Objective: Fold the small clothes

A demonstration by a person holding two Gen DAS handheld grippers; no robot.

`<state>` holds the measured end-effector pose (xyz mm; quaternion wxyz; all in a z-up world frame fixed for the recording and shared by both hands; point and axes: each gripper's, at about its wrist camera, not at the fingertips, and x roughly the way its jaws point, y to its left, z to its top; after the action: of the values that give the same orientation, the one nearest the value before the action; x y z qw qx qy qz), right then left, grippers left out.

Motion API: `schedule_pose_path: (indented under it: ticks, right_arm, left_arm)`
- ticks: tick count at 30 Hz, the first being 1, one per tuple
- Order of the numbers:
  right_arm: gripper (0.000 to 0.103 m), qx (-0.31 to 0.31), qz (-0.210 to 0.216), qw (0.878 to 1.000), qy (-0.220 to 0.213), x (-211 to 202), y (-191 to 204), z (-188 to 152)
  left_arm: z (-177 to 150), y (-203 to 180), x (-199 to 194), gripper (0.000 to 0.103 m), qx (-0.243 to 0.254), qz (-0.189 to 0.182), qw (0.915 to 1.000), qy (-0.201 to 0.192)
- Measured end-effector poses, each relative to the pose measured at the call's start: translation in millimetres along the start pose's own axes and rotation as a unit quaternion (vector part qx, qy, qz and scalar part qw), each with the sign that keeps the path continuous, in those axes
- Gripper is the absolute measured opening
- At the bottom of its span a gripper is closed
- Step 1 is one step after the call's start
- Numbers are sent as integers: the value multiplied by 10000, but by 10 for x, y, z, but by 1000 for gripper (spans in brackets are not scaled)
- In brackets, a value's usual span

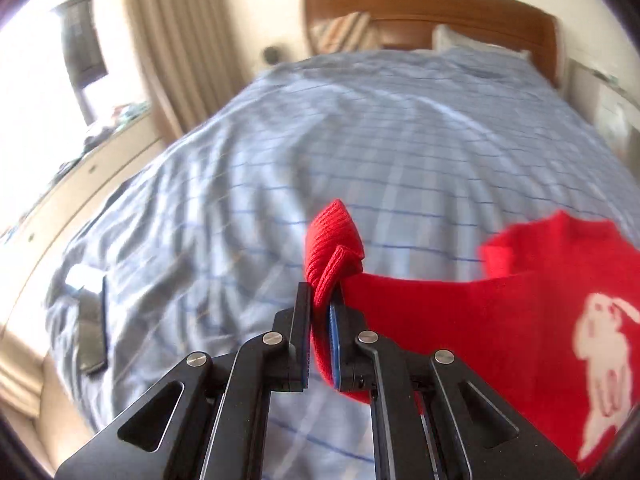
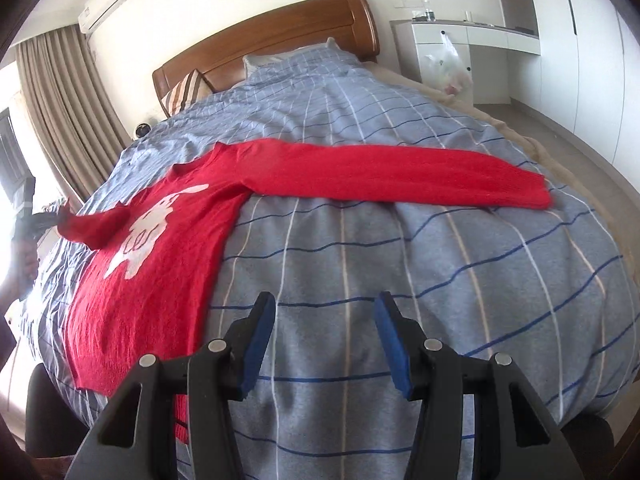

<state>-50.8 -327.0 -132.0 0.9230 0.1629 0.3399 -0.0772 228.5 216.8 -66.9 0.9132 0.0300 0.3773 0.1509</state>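
Left hand-held gripper (image 1: 320,300), angled downward, pinches the red sweater's cuff (image 1: 334,240); right hand-held gripper (image 2: 325,312) hovers spread, empty.

Two fisheye views from my wrists, both over the bed (image 2: 440,248).

My left camera looks along its gripper (image 1: 320,300), tilted down, toward the headboard (image 1: 432,12), and it is very near the sweater (image 1: 500,320), which fills its lower right corner. My right camera looks along its gripper (image 2: 325,308) the same way, from the foot of the bed, a little farther back, so the whole sweater (image 2: 168,240) lies left and ahead. Both views share the sweater, the duvet, the headboard and the curtain (image 2: 68,108).
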Motion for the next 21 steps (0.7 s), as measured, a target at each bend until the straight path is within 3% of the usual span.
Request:
schedule_pose_path:
  ticks: [3,5,10,21]
  right_arm:
    - [52,-86,-10,10000,36,63,89,-44]
    - [52,-176,-68,9998,99,104,131,-82]
    - [52,-267,-262,9989,290,230,133,-166]
    - [53,-154,-516,9978,397,329,-6,-249]
  left_arm:
    - [-207,547,248,6,-432,921,9946,217]
    - [-364,779,410,6,-761,1052,9903,499]
    - [-735,869,699,5,-1074,1083,9830,1025]
    - [-870,867,840,6,-1073,982,9853,892]
